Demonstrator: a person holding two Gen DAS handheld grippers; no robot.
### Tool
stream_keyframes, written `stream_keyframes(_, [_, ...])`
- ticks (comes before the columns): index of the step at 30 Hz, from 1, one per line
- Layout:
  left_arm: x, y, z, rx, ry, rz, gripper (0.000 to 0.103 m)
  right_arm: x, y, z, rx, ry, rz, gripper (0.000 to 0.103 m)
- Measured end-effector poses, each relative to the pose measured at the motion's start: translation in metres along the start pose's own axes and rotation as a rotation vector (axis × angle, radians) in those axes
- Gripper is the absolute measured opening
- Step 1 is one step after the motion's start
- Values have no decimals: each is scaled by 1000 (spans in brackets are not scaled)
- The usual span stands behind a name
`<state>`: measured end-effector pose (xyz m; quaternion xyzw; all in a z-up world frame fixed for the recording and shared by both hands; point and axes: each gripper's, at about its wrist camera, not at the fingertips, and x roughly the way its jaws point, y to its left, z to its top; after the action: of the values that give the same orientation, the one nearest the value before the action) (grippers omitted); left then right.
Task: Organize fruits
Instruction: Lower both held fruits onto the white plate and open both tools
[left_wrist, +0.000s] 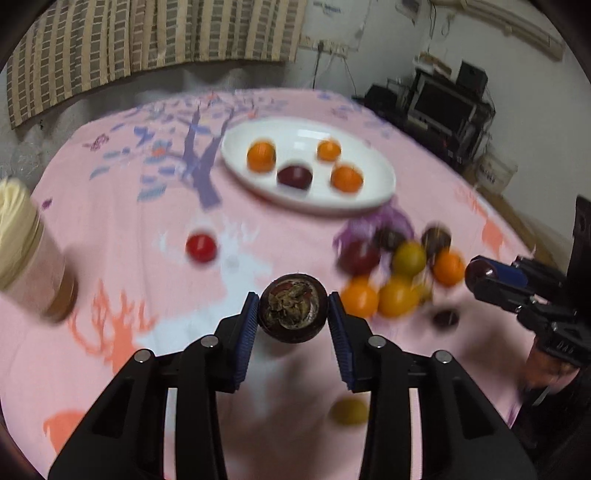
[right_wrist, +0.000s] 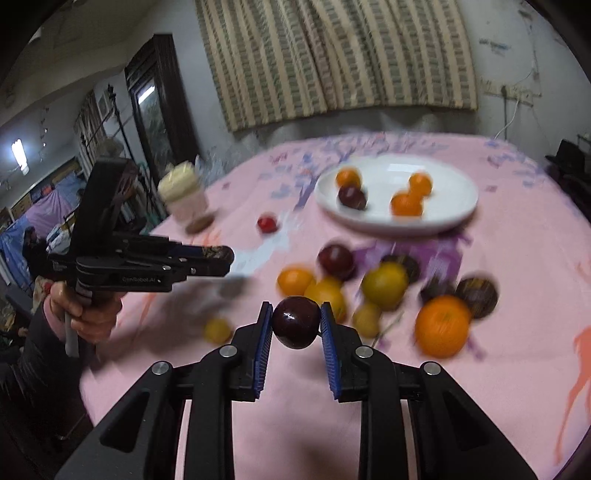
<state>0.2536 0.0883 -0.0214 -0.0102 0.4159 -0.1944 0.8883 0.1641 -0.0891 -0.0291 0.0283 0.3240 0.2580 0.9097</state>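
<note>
In the left wrist view, the left gripper (left_wrist: 293, 314) has its ribbed blue pads clamped on a dark round fruit (left_wrist: 293, 314) with a rough, dried, brownish top, carried above the pink printed tablecloth (left_wrist: 122, 229). Beyond it the white oval plate (left_wrist: 376, 192), smooth and glossy, already carries three small oranges and one dark plum-like fruit. To the right, between gripper and plate, a loose pile of fruit (left_wrist: 402, 273) waits on the cloth: orange, yellow and dark purple rounds, blurred. A small red fruit (left_wrist: 200, 247) lies alone at the left, a yellowish one (left_wrist: 349, 410) near the camera, and a jar with a cream lid (left_wrist: 26, 254) stands at the far left. In the right wrist view, the right gripper (right_wrist: 296, 325) pinches a smooth, shiny dark plum (right_wrist: 296, 323) between its pads, lifted clear of the cloth. The pile (right_wrist: 384, 288) sits just ahead, the largest orange (right_wrist: 441, 326) nearest on the right, the plate (right_wrist: 454, 218) farther off. A hand (right_wrist: 86, 314) at the left holds the other tool. By my reading the sorting is early to midway: four fruits plated, two in transit, about a dozen left.
</note>
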Motion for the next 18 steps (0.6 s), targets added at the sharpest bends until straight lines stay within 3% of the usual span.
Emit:
stream_keyframes(3, [22, -11, 43, -27, -21, -13, 37, 7, -26, 40, 36, -76, -67, 26])
stream_keyframes(8, [72, -41, 92, -7, -6, -12, 37, 45, -87, 86, 150, -92, -181, 26])
stream_keyframes(13, [118, -59, 106, 35, 52, 37, 37, 88, -128, 102, 169, -16, -252, 26])
stream_keyframes(18, [140, -56, 108, 32, 94, 45, 38, 102, -145, 104, 174, 28, -229, 26])
